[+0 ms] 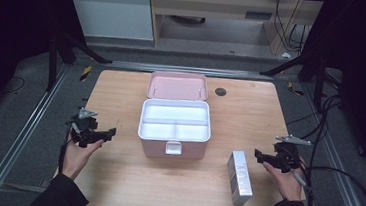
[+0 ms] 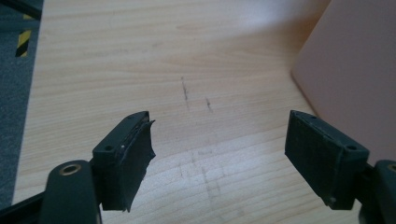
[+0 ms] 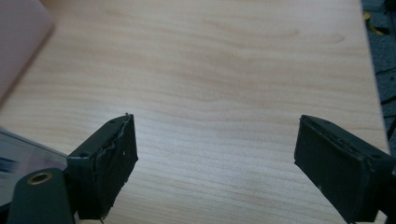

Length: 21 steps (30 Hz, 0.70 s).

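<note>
At lower right of the high view, a silver rectangular carton (image 1: 240,177) lies flat on the pale wooden table (image 1: 114,177), long axis running near-to-far, just beside the right gripper (image 1: 261,157), jaws spread, empty. At left, the left gripper (image 1: 105,134) gapes over bare wood. Centre, an open pink plastic box (image 1: 174,127), lid (image 1: 177,86) raised rearward.

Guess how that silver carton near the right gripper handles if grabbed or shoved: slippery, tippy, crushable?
The silver carton lies flat on its long face on the table, so a shove would probably slide it rather than tip it. Its glossy skin suggests the pads may slip. It looks like thin card, likely light and dentable under a hard squeeze.
</note>
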Available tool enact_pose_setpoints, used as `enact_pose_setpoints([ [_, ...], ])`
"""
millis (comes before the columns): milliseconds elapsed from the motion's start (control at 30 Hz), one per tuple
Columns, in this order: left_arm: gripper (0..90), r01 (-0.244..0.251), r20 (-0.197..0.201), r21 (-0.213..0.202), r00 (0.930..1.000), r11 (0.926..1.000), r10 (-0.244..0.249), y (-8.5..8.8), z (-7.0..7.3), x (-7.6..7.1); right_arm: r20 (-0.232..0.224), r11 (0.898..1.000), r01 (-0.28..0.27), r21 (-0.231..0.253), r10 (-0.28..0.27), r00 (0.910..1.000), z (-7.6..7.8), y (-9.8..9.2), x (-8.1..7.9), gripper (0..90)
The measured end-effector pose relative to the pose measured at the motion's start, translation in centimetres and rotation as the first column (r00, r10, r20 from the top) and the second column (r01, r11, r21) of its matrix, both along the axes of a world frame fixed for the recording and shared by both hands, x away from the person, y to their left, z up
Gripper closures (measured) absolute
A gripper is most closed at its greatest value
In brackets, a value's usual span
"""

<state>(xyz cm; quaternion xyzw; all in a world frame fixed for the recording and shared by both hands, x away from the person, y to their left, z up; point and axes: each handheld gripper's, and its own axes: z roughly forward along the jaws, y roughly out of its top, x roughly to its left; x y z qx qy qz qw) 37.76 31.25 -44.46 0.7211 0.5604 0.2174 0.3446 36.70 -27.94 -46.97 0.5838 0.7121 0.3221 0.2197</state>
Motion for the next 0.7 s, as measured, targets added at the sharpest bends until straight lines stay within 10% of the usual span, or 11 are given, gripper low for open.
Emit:
enact_pose_setpoints([
  [233, 24.9, 0.017, -0.007, 0.029, 0.9998, 0.9994, -0.017, 0.2, 0.3, -1.4, 0.067, 1.000, -0.024, -0.010, 0.025, 0.9974, 3.8, 1.0, -1.3, 13.0],
  [700, 25.9, 0.062, -0.042, 0.070, 0.9974, 0.9957, -0.059, -0.9, -0.3, -1.4, -0.068, 0.987, -0.160, -0.003, 0.160, 0.9848, 6.9, 6.3, -3.4, 17.2],
])
